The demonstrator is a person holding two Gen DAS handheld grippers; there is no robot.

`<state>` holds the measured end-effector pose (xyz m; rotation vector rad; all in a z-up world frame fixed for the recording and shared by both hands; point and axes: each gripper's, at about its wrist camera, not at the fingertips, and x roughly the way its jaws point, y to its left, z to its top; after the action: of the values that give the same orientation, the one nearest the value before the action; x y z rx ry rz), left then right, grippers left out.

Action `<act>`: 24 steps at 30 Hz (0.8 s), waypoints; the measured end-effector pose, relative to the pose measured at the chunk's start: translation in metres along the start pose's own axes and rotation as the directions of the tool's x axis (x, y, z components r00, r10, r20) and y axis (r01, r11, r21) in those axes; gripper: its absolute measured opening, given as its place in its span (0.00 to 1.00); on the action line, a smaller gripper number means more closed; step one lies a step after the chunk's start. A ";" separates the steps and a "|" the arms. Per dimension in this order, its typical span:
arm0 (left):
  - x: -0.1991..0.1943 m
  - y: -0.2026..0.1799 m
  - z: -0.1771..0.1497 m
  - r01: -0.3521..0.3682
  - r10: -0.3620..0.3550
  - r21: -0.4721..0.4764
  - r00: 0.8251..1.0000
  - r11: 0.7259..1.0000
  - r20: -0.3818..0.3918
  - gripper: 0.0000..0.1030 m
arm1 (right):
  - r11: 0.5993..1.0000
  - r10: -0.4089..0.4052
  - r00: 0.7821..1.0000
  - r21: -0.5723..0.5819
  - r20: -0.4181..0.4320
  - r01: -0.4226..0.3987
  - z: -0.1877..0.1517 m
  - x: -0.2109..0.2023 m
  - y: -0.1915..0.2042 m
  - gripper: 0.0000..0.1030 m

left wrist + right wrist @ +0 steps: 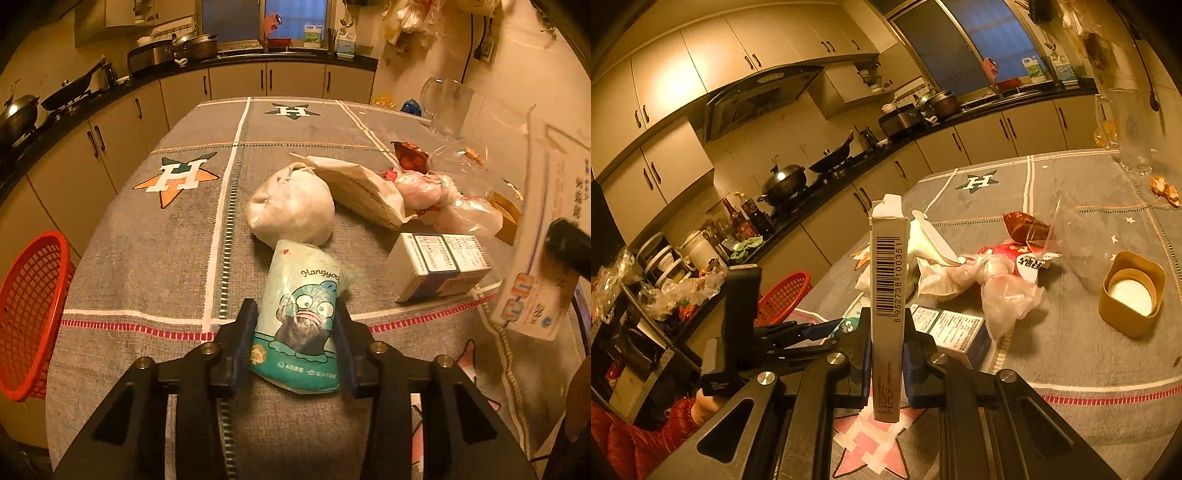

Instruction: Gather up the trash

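Between my left gripper's (pixel 295 328) fingers sat the teal cartoon packet (pixel 299 317), pinched at its sides, low centre of frame. My right gripper (pixel 886 343) clamped a slim barcode box (pixel 888 280) upright, centre frame. The soft packet could have buckled and slipped free. The tall box might have pivoted in the pads. The red basket (pixel 31 314) hung at the far left edge, off the table (pixel 147 240); a short toss would have missed.
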<state>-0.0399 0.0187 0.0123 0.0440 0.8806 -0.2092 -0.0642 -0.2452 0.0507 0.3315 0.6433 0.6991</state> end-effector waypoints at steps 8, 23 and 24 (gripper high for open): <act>-0.018 -0.003 0.000 0.019 -0.018 -0.008 0.999 1.000 0.048 0.36 | 0.999 -0.051 0.998 -0.019 -0.036 0.051 -0.003 0.009 0.006 0.15; -0.030 0.010 0.002 -0.003 0.005 -0.027 0.996 1.000 0.091 0.36 | 0.980 -0.146 0.985 -0.148 -0.094 0.131 0.003 0.041 0.034 0.15; -0.031 0.010 0.002 -0.004 0.006 -0.027 0.996 1.000 0.093 0.36 | 0.978 -0.156 0.983 -0.154 -0.094 0.140 0.003 0.043 0.035 0.15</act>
<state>-0.0554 0.0334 0.0365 0.0117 0.7901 -0.1935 -0.0542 -0.1909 0.0517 0.1092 0.7050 0.6199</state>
